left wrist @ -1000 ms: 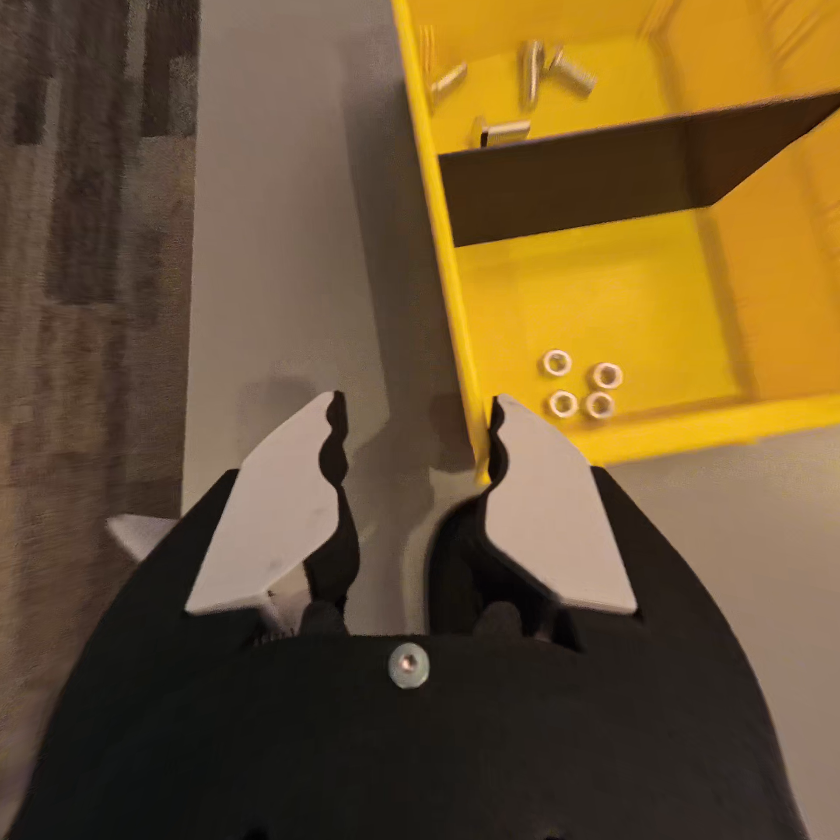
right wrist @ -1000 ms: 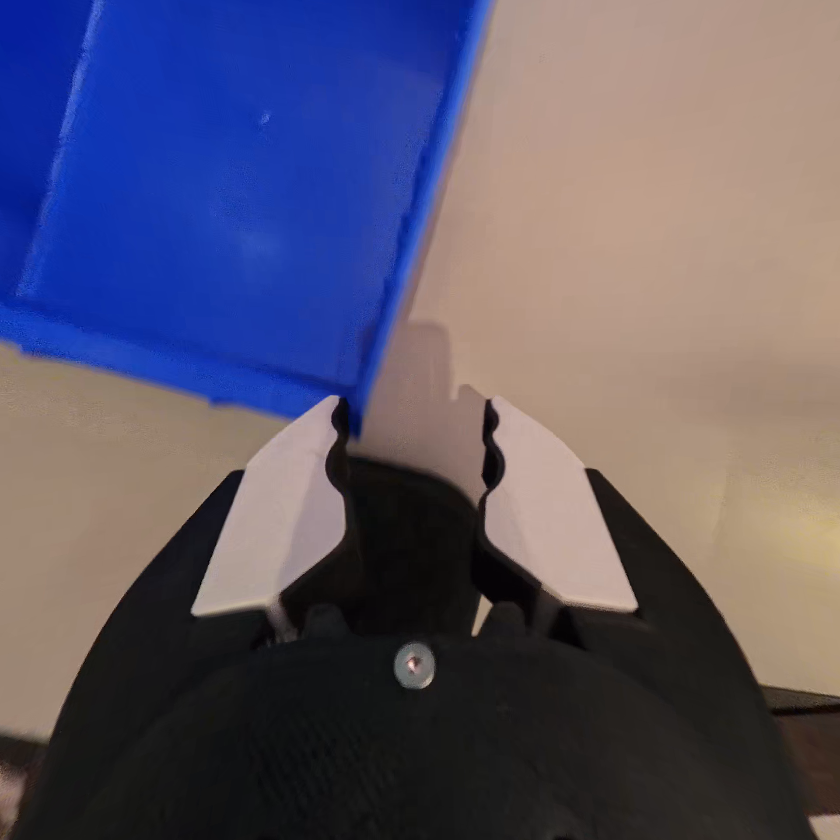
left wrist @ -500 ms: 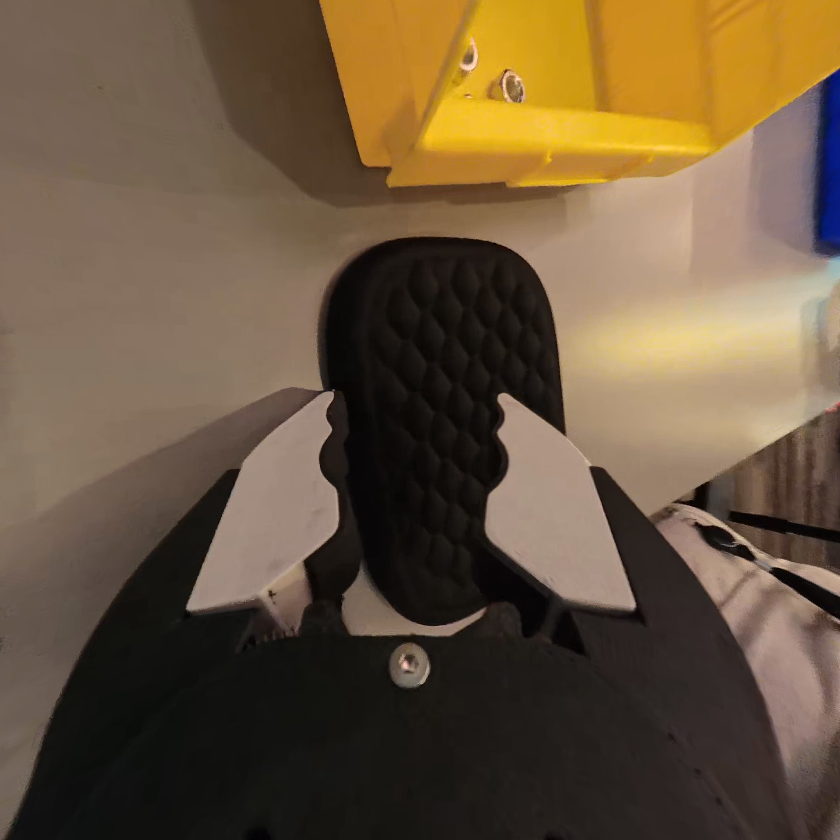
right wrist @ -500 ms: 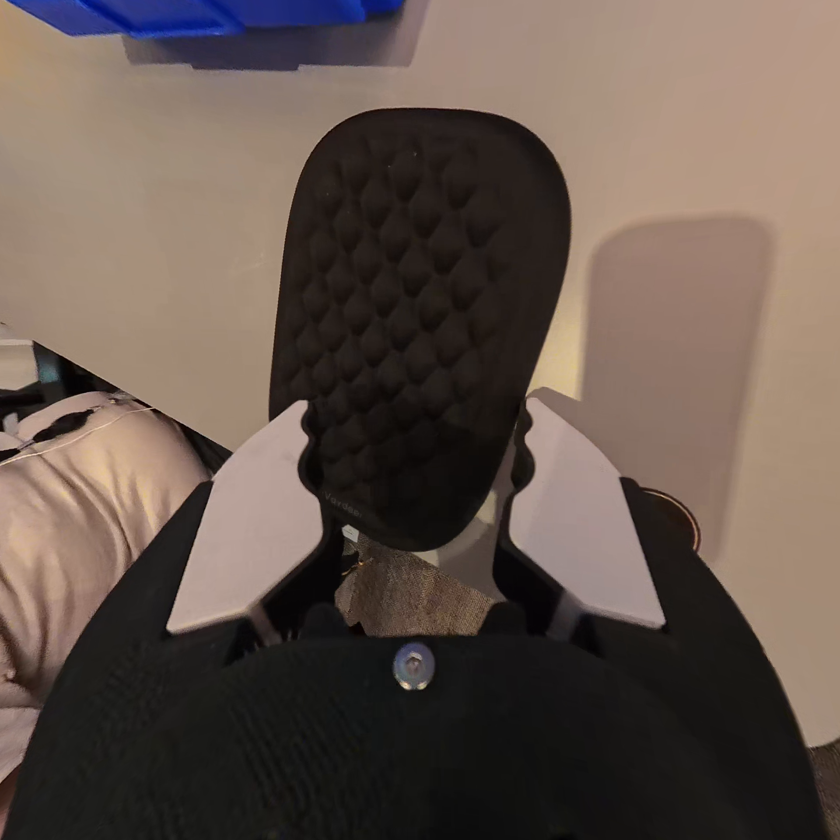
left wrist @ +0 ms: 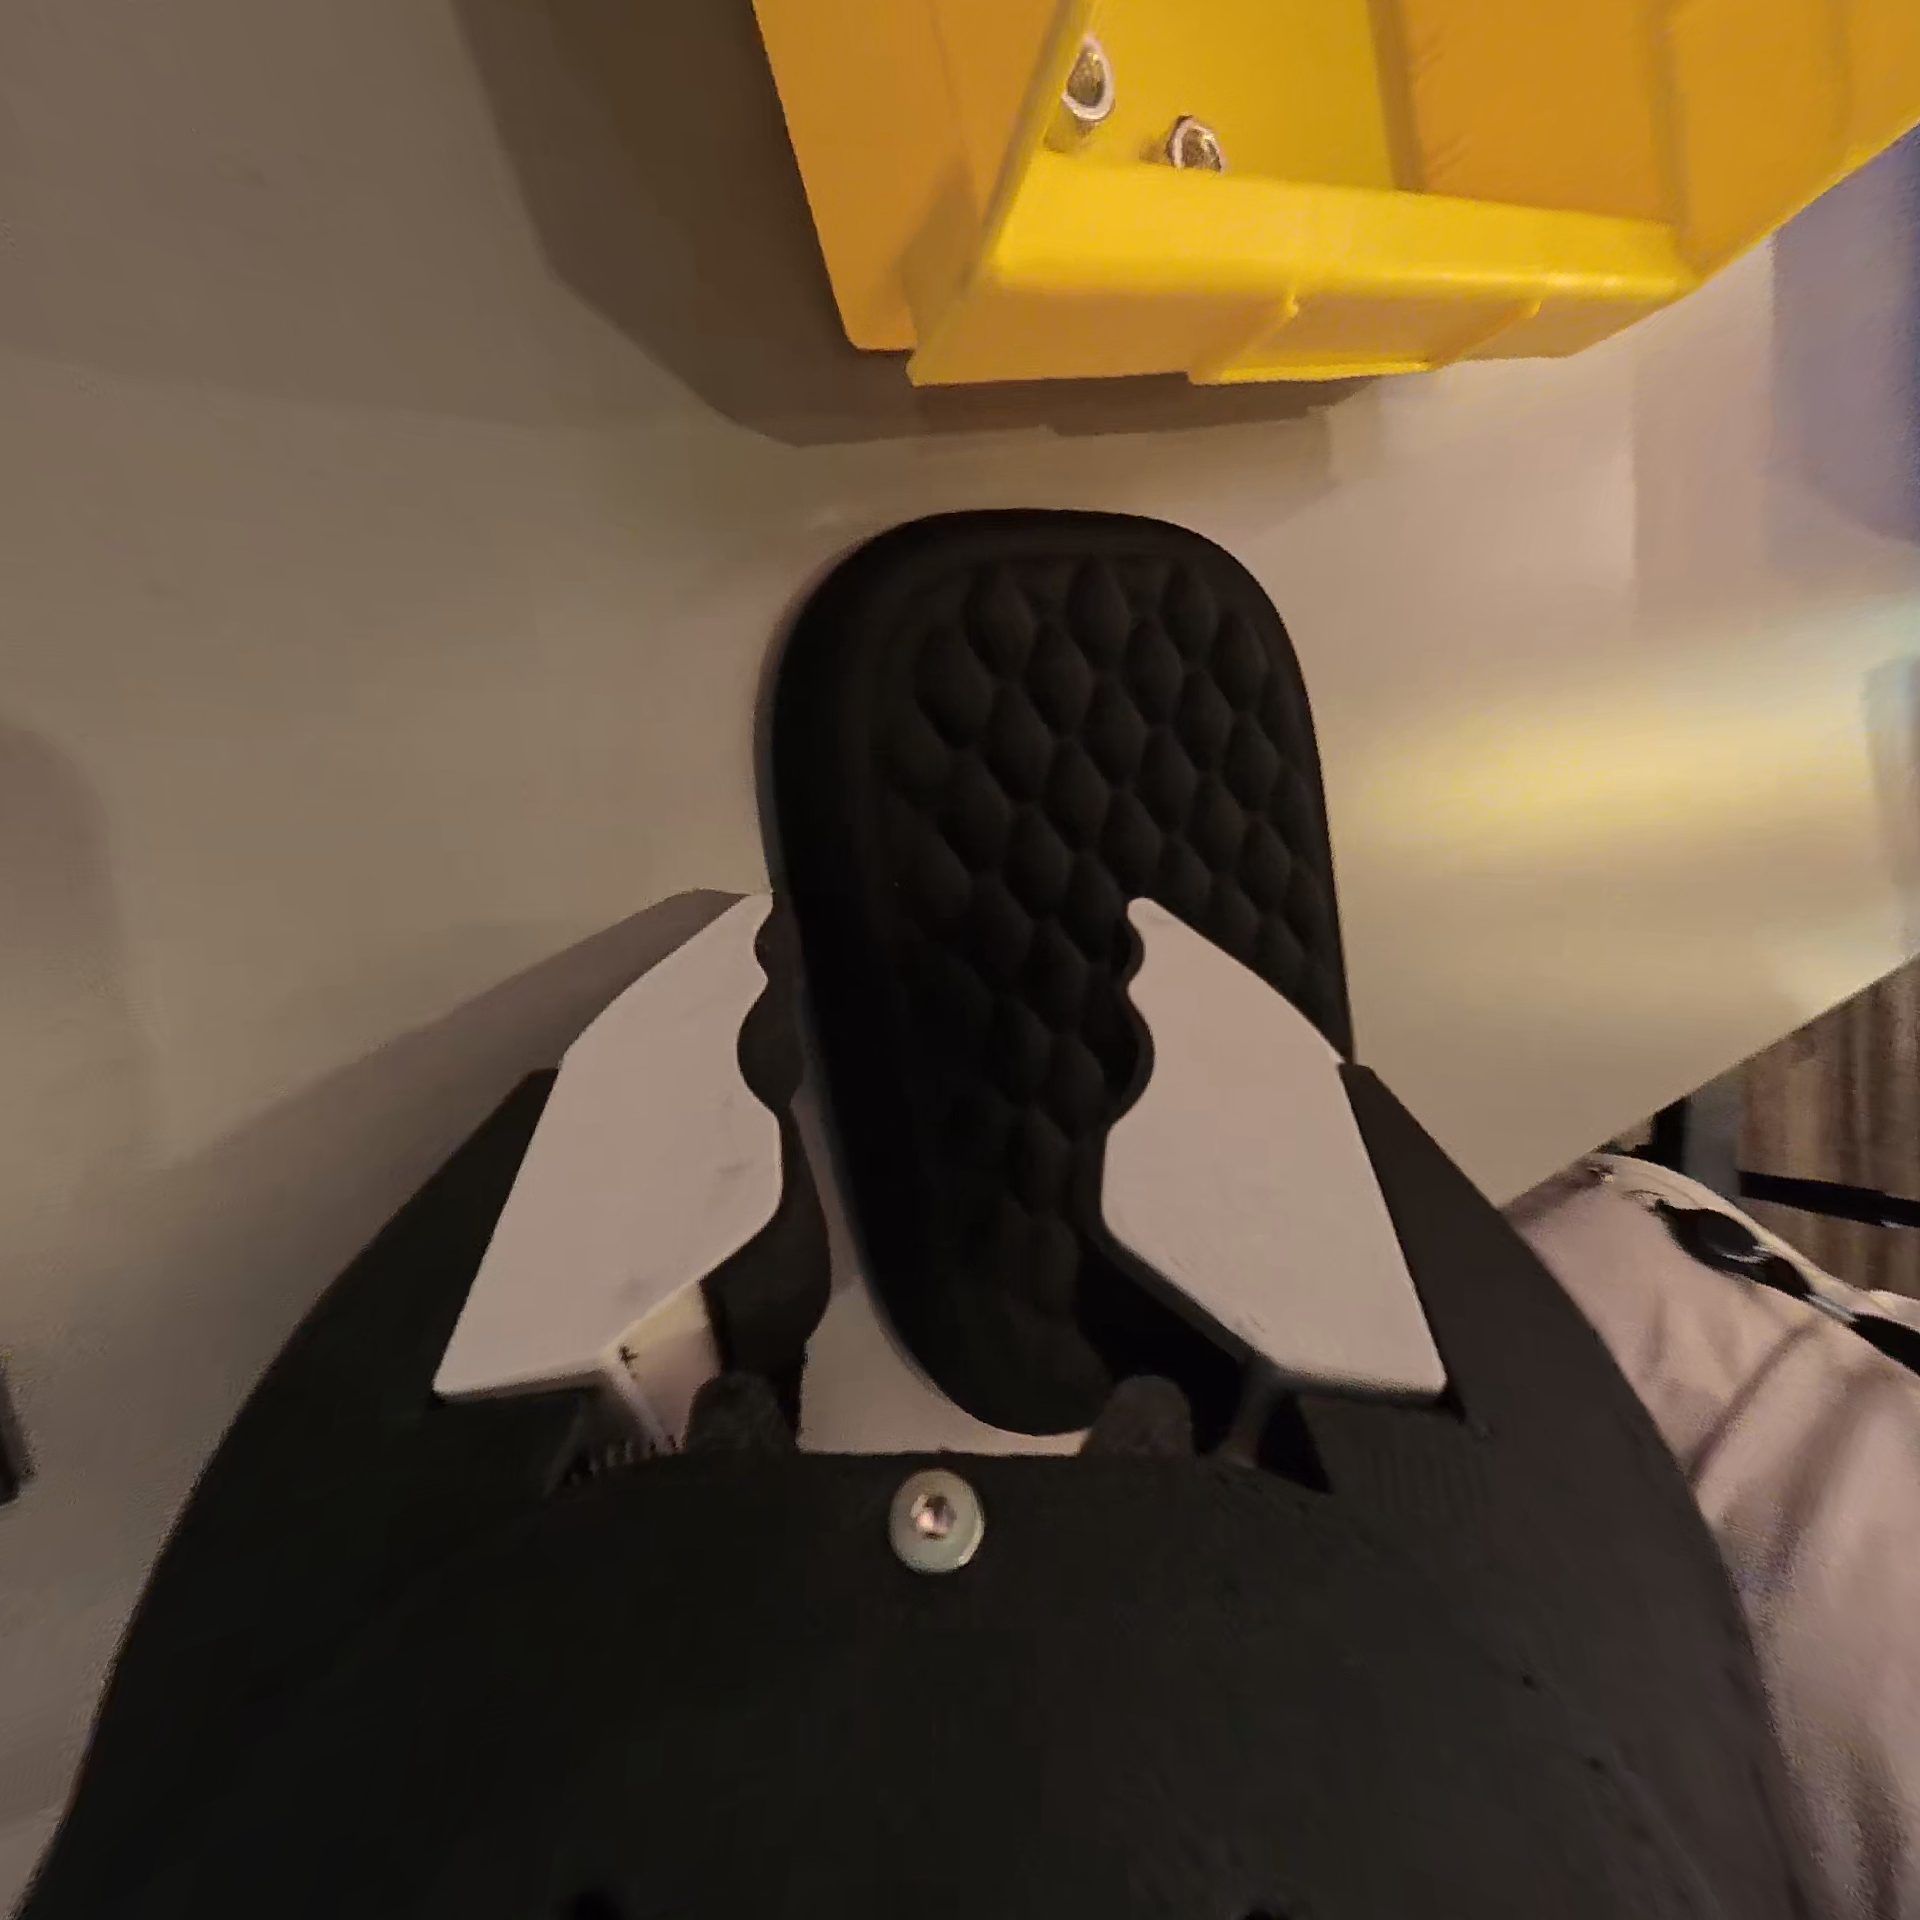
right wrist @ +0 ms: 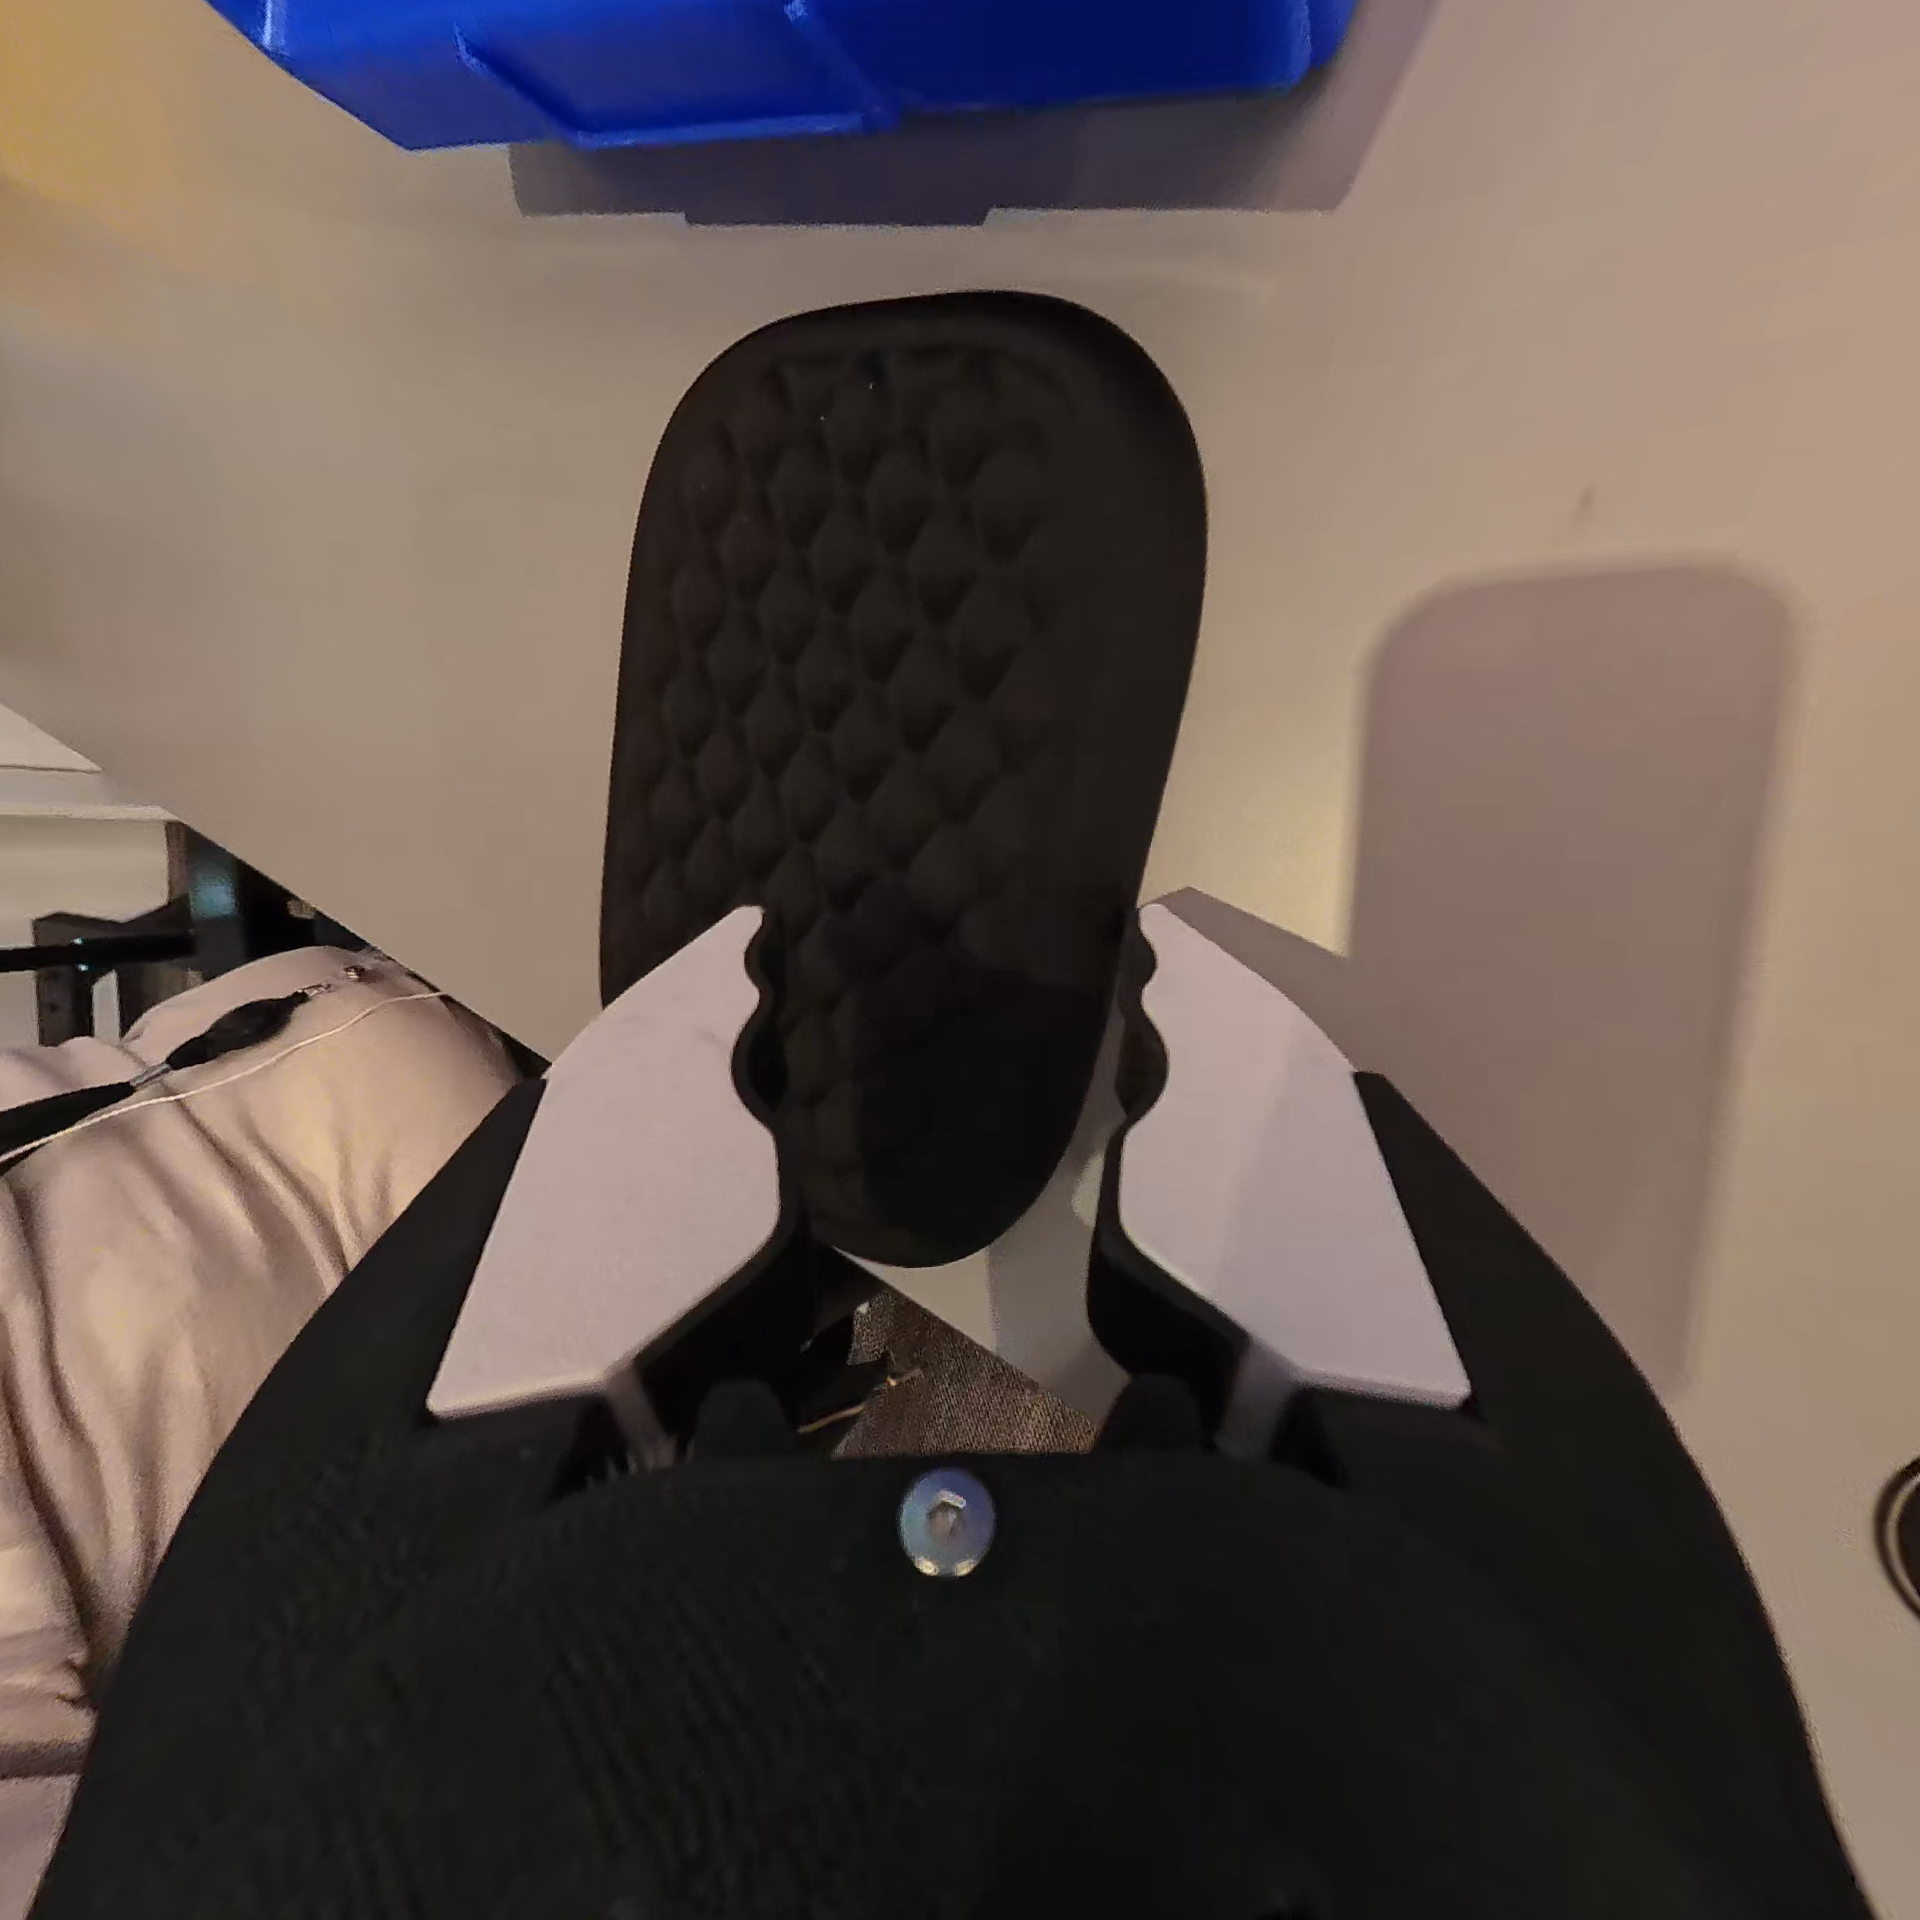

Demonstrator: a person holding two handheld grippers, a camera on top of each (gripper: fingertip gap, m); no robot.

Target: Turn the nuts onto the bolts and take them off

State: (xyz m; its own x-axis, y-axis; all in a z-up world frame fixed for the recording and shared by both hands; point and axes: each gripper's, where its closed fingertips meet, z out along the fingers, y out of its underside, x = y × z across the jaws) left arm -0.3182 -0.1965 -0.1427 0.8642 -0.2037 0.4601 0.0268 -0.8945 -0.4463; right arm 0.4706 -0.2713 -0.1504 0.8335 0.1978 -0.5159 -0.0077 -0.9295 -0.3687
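In the left wrist view, my left gripper (left wrist: 945,909) is open and empty. It hovers over a black quilted pad (left wrist: 1091,727) on the white table. Beyond it is the front of a yellow bin (left wrist: 1299,270), where two silver nuts (left wrist: 1195,145) show just behind the front wall. No bolts are in view. In the right wrist view, my right gripper (right wrist: 951,914) is open and empty over a second black quilted pad (right wrist: 914,623). A blue bin (right wrist: 727,83) stands farther back.
The near table edge (left wrist: 1558,1060) runs diagonally at the right of the left view and at the left of the right view (right wrist: 312,914). A person's light clothing (right wrist: 156,1195) shows below the edge. White tabletop (left wrist: 416,623) surrounds each pad. My right fingertips sit around 80 centimeters from my left ones.
Both grippers drew back from the bins to the near table edge and now sit over the black pads. The bins moved to the top of each view. Both stayed open.
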